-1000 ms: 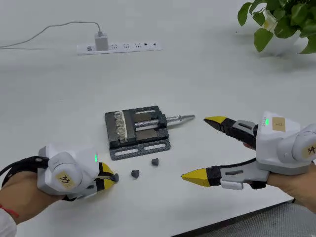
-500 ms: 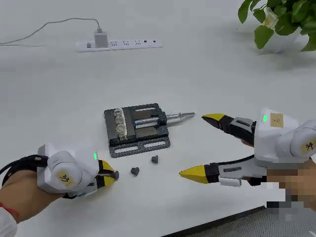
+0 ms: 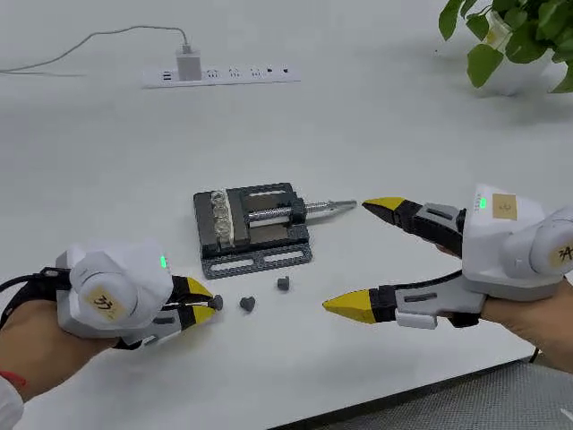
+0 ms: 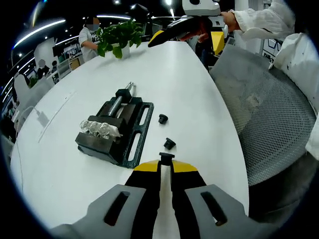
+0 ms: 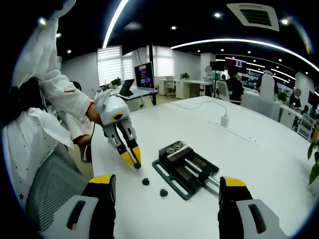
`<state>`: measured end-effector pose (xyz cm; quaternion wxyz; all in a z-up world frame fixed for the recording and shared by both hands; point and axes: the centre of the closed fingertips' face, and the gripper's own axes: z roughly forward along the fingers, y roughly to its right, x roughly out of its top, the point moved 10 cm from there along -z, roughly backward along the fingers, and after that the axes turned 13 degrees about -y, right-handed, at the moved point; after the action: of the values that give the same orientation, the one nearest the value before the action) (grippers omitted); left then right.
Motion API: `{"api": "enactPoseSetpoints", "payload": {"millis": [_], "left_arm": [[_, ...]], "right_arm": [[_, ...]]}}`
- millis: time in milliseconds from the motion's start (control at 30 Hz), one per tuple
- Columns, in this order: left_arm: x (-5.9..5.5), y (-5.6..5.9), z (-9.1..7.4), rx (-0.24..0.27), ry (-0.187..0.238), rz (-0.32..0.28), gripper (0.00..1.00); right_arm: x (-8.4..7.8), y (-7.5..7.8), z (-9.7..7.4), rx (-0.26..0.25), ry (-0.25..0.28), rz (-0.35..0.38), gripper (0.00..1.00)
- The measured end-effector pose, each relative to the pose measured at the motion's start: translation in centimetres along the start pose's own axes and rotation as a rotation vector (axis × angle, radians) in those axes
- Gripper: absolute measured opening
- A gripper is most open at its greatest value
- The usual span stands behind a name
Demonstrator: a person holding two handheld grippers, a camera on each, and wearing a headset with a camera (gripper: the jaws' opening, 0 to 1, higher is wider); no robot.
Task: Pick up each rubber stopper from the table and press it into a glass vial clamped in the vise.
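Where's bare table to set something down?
Bare: the wide stretch between power strip and vise, and right of the vise back toward the plant. Crowded: in front of the vise, where loose stoppers lie between the left claw, shut on a stopper, and the open right claw.

Pinched in your left gripper's (image 4: pixel 166 163) jaws is a matt, dark rubber stopper (image 4: pixel 166 157). Ahead of those jaws, the vise (image 4: pixel 107 149) is dull black metal with a bright steel screw (image 4: pixel 115 105), holding clear, glossy glass vials (image 4: pixel 99 129). The table (image 4: pixel 189 74) looks smooth, matt white.
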<state>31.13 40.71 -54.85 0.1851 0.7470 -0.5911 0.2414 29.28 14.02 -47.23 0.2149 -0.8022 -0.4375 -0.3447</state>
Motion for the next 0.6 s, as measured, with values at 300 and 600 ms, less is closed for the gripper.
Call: {"api": "enactPoseSetpoints", "payload": {"millis": [300,600], "left_arm": [[1.6,0.9,-1.7,0.011,0.099,-0.069,0.03],[3.9,2.0,-3.4,0.008,0.203,-0.129,0.03]], "right_arm": [[2.8,-0.7,-0.5,0.053,0.032,-0.015,0.76],[5.1,-1.8,-0.8,0.143,-0.033,-0.02,0.62]]}}
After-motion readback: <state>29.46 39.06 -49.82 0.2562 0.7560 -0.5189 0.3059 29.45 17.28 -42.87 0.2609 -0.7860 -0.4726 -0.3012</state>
